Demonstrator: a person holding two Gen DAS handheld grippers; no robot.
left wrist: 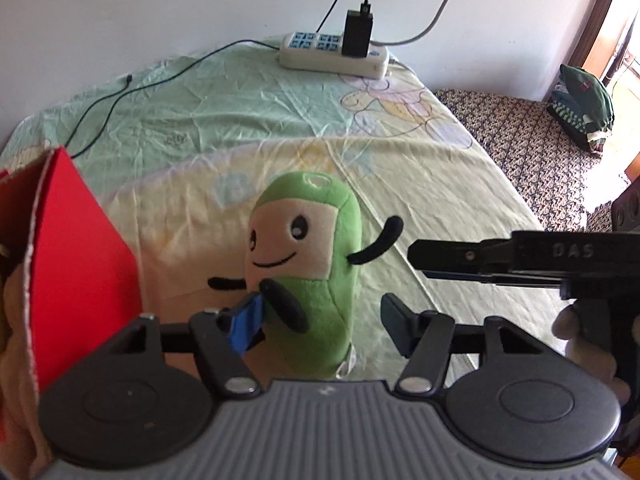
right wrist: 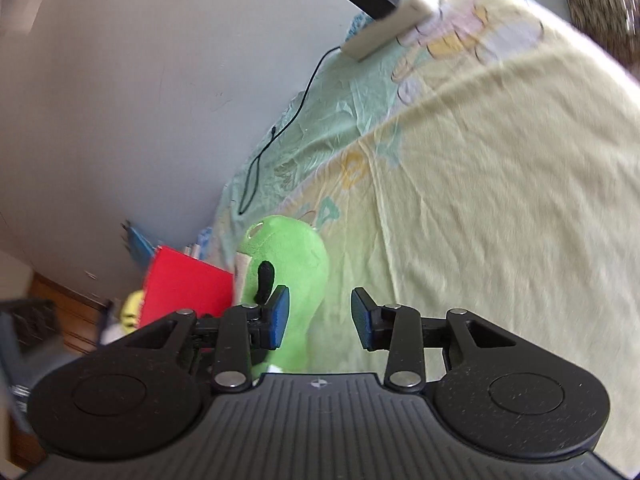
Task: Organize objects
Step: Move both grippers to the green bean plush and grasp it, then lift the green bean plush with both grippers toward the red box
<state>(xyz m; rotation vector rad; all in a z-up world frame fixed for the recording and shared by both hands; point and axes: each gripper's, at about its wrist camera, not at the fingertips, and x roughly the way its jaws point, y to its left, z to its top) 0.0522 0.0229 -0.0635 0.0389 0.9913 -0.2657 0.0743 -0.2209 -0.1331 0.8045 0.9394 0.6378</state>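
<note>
- Left wrist view shows you the bed (left wrist: 400, 168) under its pale printed sheet, bigger than everything else and soft enough that anything stood on it can tip.
- Your red box (left wrist: 80, 248) stands just left of the toy with its open side toward you; its near flap sits in the way of a straight swing from the toy into the opening.
- The green plush toy (left wrist: 308, 264) stands upright on the sheet, between the fingers of your left hand-held gripper (left wrist: 316, 324), which is spread wide and grips nothing.
- Close too low on the soft body and the toy could fold or slide out, I judge; a nudge before closing could topple it.
- Your right hand-held gripper (right wrist: 320, 320) is also open and empty, just beside the toy's right, near enough to clash with the left.
- The power strip (left wrist: 334, 54) and its black cable (left wrist: 160, 80) lie well apart by the wall.
</note>
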